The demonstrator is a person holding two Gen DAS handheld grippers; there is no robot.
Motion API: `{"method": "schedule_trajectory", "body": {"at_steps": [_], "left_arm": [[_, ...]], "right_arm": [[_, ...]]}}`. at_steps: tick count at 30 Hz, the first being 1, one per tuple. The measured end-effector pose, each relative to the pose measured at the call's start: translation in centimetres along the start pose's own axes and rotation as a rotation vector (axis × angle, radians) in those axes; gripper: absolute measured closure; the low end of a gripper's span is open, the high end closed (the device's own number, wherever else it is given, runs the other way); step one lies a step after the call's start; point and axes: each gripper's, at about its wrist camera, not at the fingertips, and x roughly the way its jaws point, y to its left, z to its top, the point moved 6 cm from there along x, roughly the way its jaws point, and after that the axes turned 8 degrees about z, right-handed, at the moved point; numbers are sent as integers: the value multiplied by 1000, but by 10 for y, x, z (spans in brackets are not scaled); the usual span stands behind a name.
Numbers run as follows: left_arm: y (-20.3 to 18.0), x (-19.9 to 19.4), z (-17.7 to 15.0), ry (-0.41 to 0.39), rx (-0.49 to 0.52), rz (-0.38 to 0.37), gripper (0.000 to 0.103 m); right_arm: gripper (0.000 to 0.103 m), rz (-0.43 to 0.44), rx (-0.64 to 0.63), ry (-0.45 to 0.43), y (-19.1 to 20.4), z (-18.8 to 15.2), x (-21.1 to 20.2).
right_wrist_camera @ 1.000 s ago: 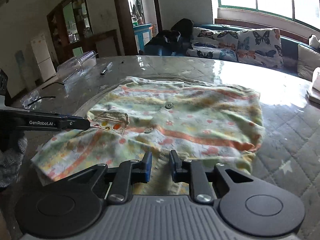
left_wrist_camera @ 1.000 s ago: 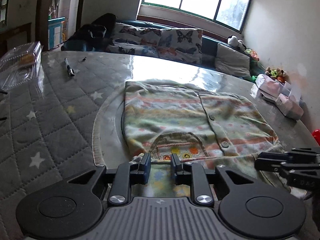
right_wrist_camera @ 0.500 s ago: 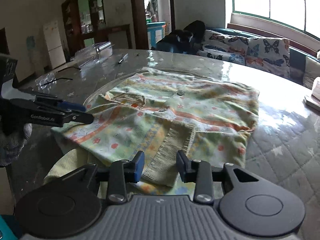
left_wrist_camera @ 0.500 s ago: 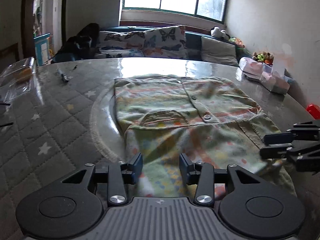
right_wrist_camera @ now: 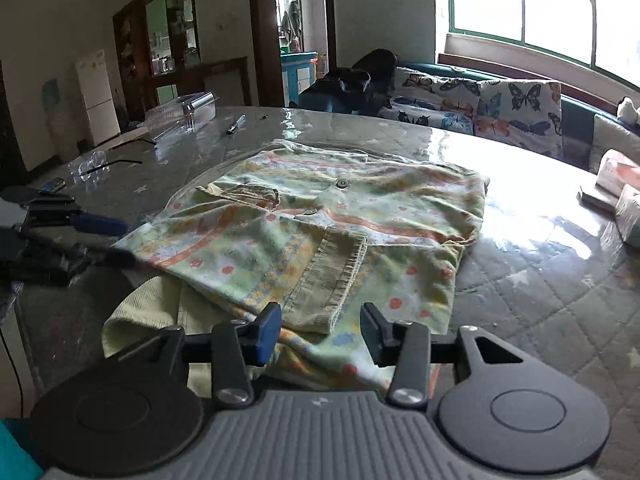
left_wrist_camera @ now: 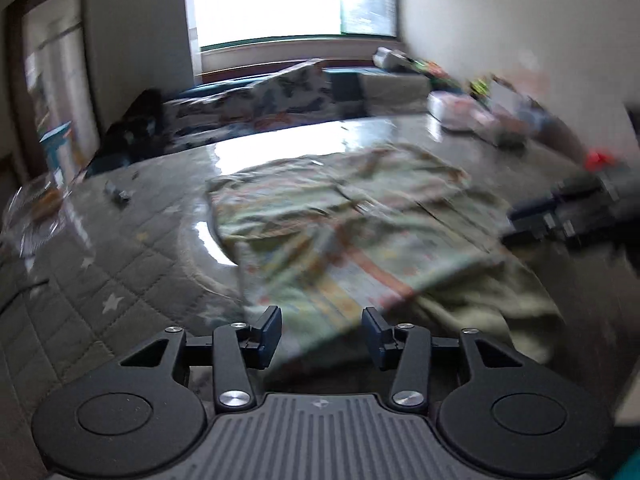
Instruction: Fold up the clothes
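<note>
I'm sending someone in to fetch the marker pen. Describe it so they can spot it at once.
Start at the big table with the glossy quilted star cover, and go to its far side, past the patterned garment. The pen lies flat there, just right of the clear plastic containers. It is the only slim dark stick among see-through things.

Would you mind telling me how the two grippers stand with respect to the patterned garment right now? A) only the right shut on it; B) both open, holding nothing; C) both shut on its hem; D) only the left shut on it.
B: the left gripper and right gripper both show wide-apart jaws, with the garment lying loose on the table.
</note>
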Motion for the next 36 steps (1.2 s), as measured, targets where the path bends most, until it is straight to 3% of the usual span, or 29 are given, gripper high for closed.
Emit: {"method": "schedule_trajectory", "body": {"at_steps": [8,15,18,20,22,25,29,33,36], "left_arm": [[-58,-9,-13,-123,312,-11,46],[-100,-12,-18,-240,550,0,44],[-105,-11,-14,-268,553,-35,44],[-106,-10,-11,-279,546,-56,51],[-105,-10,-7,-281,522,-78,75],[-99,-10,5,-271,443,-107,89],[-79,-5,31,-238,284,-122,92],[-65,1,52,-219,189,-152,92],[-59,6,62,-210,152,-160,92]], "right_arm": [[42,-19,-19,10,5,-12,-14],[42,-40,-16,18,4,-23,-25],[41,-48,-24,23,3,-27,-28],[41,-53,-31,27,3,-29,-30],[41,-58,-40,31,3,-32,-32],[30,-52,-82,38,8,-32,-34],[30,-31,-145,27,17,-28,-31],[31,-2,-192,3,27,-19,-20],[37,23,-206,-22,33,-9,-5]]}}
